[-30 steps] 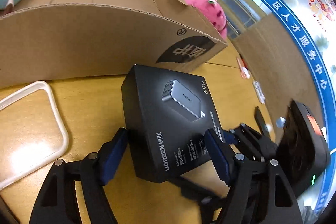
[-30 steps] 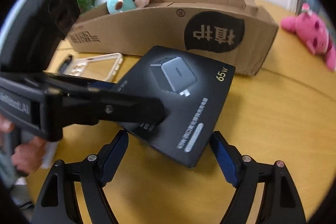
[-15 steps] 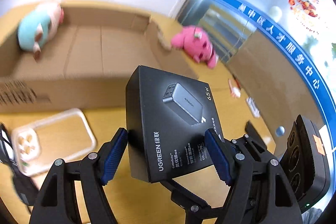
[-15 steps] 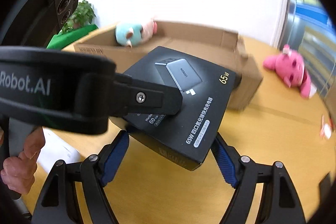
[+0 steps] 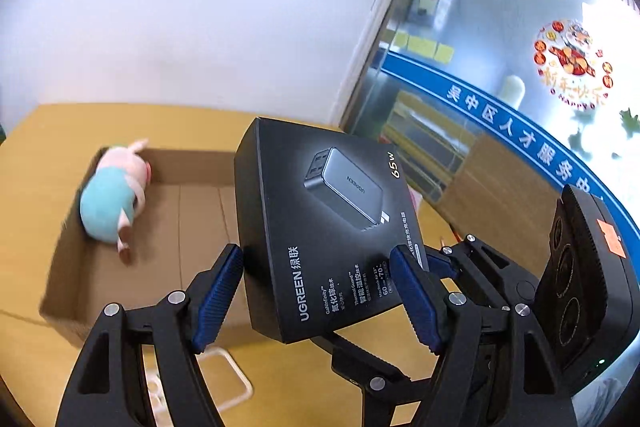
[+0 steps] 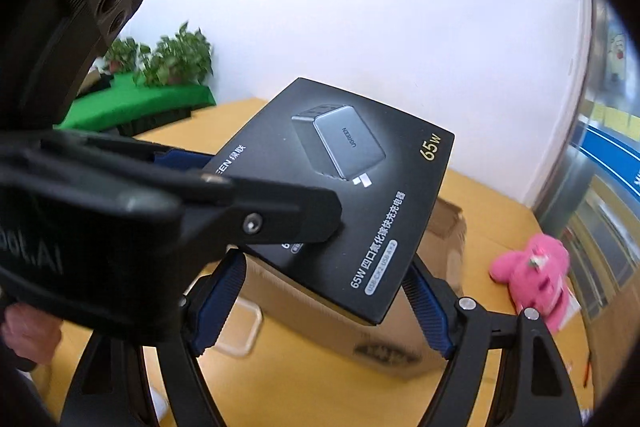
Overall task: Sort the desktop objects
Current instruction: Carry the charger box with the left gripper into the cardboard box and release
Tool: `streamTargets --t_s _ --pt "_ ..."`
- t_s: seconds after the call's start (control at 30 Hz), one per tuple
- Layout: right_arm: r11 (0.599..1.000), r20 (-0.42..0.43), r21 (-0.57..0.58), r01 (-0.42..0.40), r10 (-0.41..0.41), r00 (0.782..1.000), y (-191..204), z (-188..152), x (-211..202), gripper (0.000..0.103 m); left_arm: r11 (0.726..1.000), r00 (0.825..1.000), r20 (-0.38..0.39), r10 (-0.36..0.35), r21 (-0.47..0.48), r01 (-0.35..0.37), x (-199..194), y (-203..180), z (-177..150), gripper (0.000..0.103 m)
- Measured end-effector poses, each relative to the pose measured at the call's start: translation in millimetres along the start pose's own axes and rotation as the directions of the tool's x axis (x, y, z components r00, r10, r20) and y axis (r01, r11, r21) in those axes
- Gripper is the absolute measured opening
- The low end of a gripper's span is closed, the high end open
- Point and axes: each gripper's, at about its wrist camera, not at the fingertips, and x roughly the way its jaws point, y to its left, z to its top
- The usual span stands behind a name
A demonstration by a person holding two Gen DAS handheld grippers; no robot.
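Observation:
A black UGREEN charger box [image 5: 324, 227] is held in the air between both grippers, tilted, above the open cardboard box [image 5: 192, 211]. My left gripper [image 5: 316, 291] is shut on the charger box, its blue pads on the two side edges. My right gripper [image 6: 324, 303] is shut on the same charger box [image 6: 352, 195] from its own side. The left gripper's arm crosses the right wrist view over the box's corner. A teal and pink plush toy [image 5: 112, 203] lies inside the cardboard box.
A pink plush toy [image 6: 536, 279] lies on the wooden table [image 6: 500, 211] right of the cardboard box [image 6: 360, 323]. A clear phone case [image 5: 224, 379] lies on the table in front of the box. Green plants [image 6: 168, 59] stand at the back left.
Both grippers have lifted the charger box off the table and carried it up and forward, over the cardboard box. The table and phone case have dropped lower in both views.

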Motion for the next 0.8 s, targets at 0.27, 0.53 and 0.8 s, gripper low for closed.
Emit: streamTargets --t_s 0.27,0.53,0.8 --pt "1.000 -0.003 -0.005 -0.028 0.028 1.000 -26 46 32 0.079 1.000 1.000 0.009 0.021 0.001 -0.021 20 30 59 0.079" --pt "0.996 -0.036 0.024 -0.081 0.082 0.996 -54 73 100 0.079 0.998 0.998 -0.031 0.059 -0.025 -0.060 70 74 102 0.079" --pt "0.987 -0.118 0.087 -0.139 0.148 0.982 -77 65 193 0.079 0.992 0.985 -0.147 0.092 -0.076 -0.104 151 133 112 0.079"
